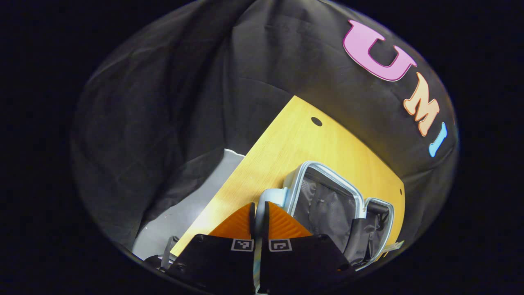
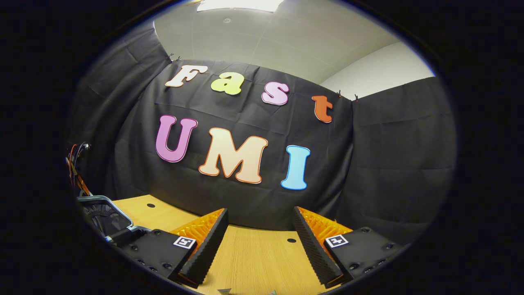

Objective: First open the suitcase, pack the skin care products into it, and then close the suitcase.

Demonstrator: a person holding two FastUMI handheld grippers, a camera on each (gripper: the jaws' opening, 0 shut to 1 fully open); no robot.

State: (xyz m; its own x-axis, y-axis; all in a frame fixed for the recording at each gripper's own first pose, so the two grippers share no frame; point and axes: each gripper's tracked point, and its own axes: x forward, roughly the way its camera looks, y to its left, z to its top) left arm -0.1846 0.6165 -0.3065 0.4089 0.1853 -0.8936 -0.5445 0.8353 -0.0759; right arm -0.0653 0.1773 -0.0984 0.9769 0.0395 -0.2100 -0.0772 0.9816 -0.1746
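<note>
A light-blue suitcase (image 1: 327, 200) lies open on the wooden table (image 1: 294, 139), its grey lining showing in both halves. My left gripper (image 1: 259, 209) is shut on the suitcase's pale-blue rim, which runs up between the two orange fingers (image 1: 282, 223). In the right gripper view, my right gripper (image 2: 260, 219) stands open over bare tabletop (image 2: 254, 254) with nothing between its fingers. The suitcase's raised edge (image 2: 102, 213) shows at that view's far left. Two small grey tips (image 2: 224, 291) poke in at the bottom edge; I cannot tell what they are.
The table has small round holes (image 1: 316, 121) and ends near the black cloth wall (image 2: 389, 155). Grey floor (image 1: 192, 205) lies beyond the table's left edge. Orange cables (image 2: 75, 164) hang at the far left of the right gripper view.
</note>
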